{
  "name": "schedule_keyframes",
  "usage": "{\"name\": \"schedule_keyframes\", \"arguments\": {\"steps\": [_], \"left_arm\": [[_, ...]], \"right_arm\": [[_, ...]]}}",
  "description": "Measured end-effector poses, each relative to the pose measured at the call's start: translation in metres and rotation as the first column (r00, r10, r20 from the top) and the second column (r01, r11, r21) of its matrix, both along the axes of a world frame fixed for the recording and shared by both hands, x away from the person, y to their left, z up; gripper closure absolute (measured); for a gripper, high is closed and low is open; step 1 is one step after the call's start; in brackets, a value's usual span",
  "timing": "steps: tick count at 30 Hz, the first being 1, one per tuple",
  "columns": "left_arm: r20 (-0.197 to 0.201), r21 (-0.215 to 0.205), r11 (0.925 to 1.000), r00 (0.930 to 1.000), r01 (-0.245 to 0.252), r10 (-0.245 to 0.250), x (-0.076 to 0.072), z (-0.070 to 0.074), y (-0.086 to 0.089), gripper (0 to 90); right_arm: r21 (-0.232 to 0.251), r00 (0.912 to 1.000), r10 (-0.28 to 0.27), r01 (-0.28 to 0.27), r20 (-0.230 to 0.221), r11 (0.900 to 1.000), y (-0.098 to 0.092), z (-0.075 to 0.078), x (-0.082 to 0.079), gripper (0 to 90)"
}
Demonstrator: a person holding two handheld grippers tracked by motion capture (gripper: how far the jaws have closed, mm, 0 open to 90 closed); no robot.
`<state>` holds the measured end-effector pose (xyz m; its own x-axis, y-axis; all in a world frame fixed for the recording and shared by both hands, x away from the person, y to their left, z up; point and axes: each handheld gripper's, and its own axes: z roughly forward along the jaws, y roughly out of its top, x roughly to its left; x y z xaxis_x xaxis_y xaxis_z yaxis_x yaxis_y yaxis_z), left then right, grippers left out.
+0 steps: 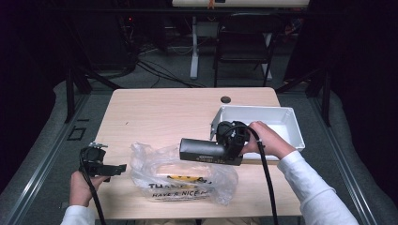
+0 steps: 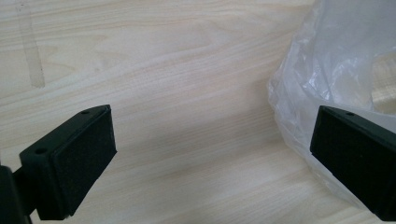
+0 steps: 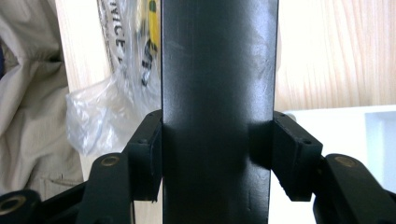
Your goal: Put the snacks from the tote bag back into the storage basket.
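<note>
High view: right gripper (image 1: 224, 149) clamping long matte black box (image 1: 202, 151) over crinkly clear plastic bag (image 1: 183, 174), beside white tray (image 1: 291, 123) on wood-grain bench (image 1: 159, 110).
Left gripper view: left gripper (image 2: 212, 154) jaws wide apart, empty, bag edge close.
Right gripper view: pads pressing box's flat sides.

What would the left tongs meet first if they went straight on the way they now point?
Most likely the clear plastic bag. In the high view the open left tongs point level across the table toward its crumpled near edge, with bare wood between. The bag's exact height against the tongs is unclear.
</note>
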<state>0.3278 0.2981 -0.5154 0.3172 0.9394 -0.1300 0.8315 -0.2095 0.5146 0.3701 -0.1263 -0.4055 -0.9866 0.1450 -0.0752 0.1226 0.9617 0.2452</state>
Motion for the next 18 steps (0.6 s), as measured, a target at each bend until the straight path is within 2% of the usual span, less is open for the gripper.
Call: {"name": "schedule_keyframes", "arguments": {"steps": [1, 12, 13, 15, 18], "left_arm": [[-0.011, 0.001, 1.0000, 0.9999, 0.005, -0.005, 0.000, 0.001, 0.001, 0.0], [-0.010, -0.003, 1.0000, 0.9999, 0.001, -0.001, 0.000, 0.000, 0.001, 0.0], [-0.009, -0.004, 1.0000, 1.0000, 0.001, -0.001, 0.000, 0.000, 0.001, 0.0], [-0.004, -0.005, 1.0000, 1.0000, -0.001, 0.001, 0.000, 0.000, 0.001, 0.0], [-0.011, -0.003, 1.0000, 0.9999, 0.000, 0.000, 0.000, 0.000, 0.001, 0.0]], "right_arm": [[-0.009, 1.0000, 0.007, -0.007, 0.003, 1.000, -0.002, 0.001, 0.000, 42.6], [-0.005, 1.0000, -0.002, 0.002, 0.004, 1.000, -0.026, 0.003, 0.003, 42.7], [0.009, 0.9999, -0.010, 0.010, 0.000, 1.000, -0.028, 0.002, 0.003, 42.7], [-0.005, 1.0000, -0.006, 0.006, 0.005, 1.000, -0.032, 0.003, 0.004, 42.7], [0.000, 0.9999, -0.007, 0.007, 0.008, 1.000, -0.039, 0.003, 0.005, 42.7]]}}
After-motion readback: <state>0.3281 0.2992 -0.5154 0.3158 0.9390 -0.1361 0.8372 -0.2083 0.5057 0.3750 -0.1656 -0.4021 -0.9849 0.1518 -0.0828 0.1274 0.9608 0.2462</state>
